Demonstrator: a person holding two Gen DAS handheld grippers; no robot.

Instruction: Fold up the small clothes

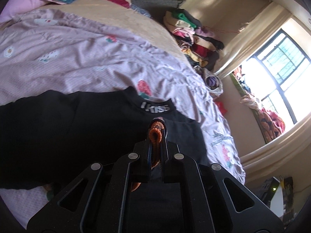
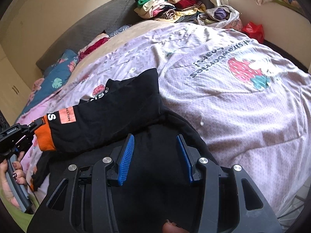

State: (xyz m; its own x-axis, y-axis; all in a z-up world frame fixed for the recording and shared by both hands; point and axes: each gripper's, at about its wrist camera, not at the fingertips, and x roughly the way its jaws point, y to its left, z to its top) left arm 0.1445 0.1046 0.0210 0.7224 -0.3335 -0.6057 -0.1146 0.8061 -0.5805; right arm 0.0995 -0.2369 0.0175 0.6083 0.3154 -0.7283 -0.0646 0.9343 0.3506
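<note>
- Left gripper (image 1: 157, 128) is pinched on the orange cuff (image 2: 44, 137); black top (image 2: 108, 116) lies on the bed (image 2: 233, 116).
- Right gripper (image 2: 155, 149) gapes empty over the body.
- I'd lay the sleeve flat across, no bunching.

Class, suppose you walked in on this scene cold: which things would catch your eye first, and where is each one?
First, the black top spread on the pink strawberry bedspread, its orange cuff pinched in the left tongs at the left edge of the right wrist view. Next, the right tongs, open above the dark cloth with blue pads apart. Behind, a heap of folded clothes sits by the headboard.
</note>
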